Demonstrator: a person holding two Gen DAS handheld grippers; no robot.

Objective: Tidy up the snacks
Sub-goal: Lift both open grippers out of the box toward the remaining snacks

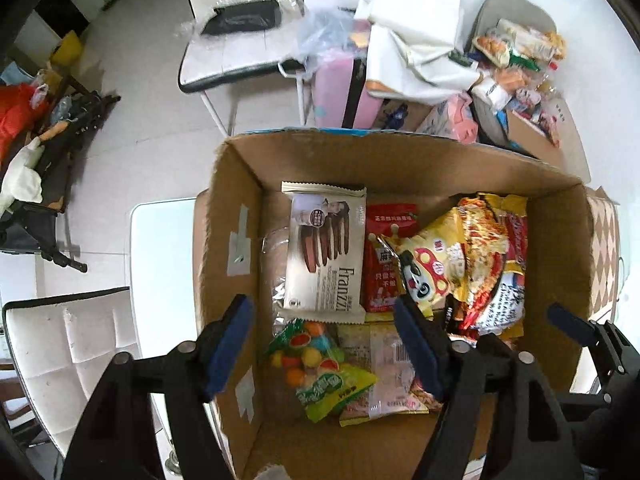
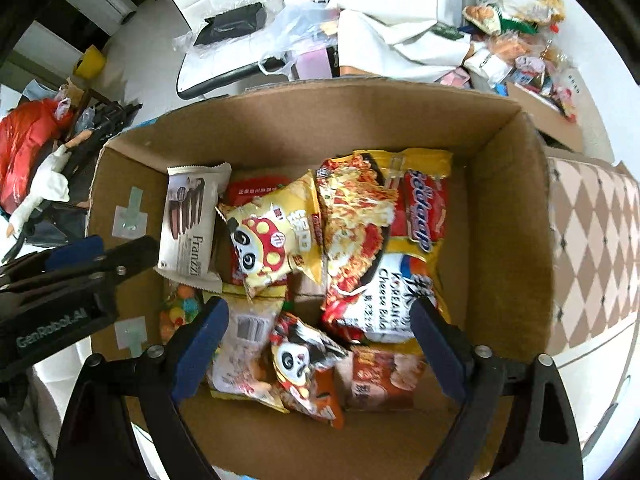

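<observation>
An open cardboard box (image 1: 232, 216) (image 2: 504, 184) holds several snack packs. A beige Franzzi wafer pack (image 1: 326, 252) (image 2: 192, 224) lies at its left. A yellow panda pack (image 1: 430, 268) (image 2: 276, 236), a noodle pack (image 2: 356, 224) and a red pack (image 1: 386, 264) lie beside it. A bag of coloured candy (image 1: 306, 354) lies near the front. My left gripper (image 1: 326, 346) is open and empty above the box's left half. My right gripper (image 2: 320, 340) is open and empty above a small panda pack (image 2: 304, 364). The right gripper's finger shows in the left wrist view (image 1: 572, 320).
A white table edge (image 1: 160, 264) lies under the box. White chairs (image 1: 240, 52) (image 1: 72, 344) stand beyond and to the left. A pile of more snacks (image 1: 516, 52) (image 2: 516, 20), a white cloth (image 1: 416, 40) and a smaller carton (image 1: 536, 136) lie behind the box.
</observation>
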